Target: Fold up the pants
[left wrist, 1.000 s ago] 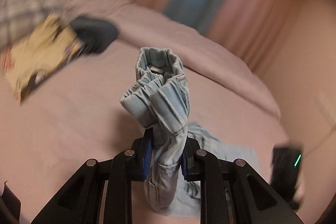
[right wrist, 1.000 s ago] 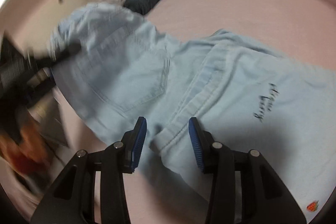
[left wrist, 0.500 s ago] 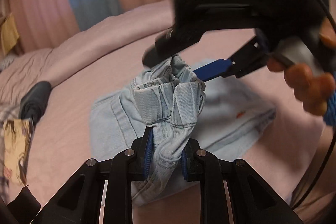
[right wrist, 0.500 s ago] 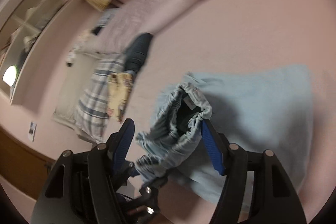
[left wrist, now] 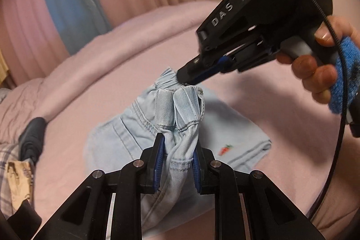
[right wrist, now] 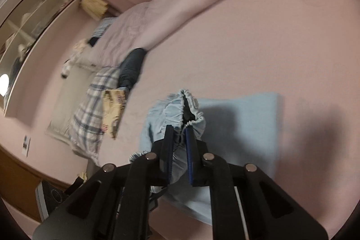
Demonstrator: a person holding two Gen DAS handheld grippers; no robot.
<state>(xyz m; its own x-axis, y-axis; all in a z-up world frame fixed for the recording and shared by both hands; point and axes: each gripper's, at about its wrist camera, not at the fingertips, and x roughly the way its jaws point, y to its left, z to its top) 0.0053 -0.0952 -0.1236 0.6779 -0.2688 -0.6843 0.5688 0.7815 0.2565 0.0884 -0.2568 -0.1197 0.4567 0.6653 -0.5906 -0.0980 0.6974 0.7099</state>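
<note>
I have the left gripper clamped on a bunched fold of the pants; the rest lies part-folded on the pink bed. The right gripper is closing its jaws on the gathered waistband; I judge that thin bite could slip, dropping the bundle and undoing the fold.

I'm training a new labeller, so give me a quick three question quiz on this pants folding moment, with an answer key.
1. True or false: the left gripper is shut on the pants.
2. What is stitched on the pants: A carrot, B star, C anchor?
3. Which part of the pants is the right gripper closing on?

Key: 1 true. 2 A. 3 the gathered waistband, which sits between its closing jaws.
</note>
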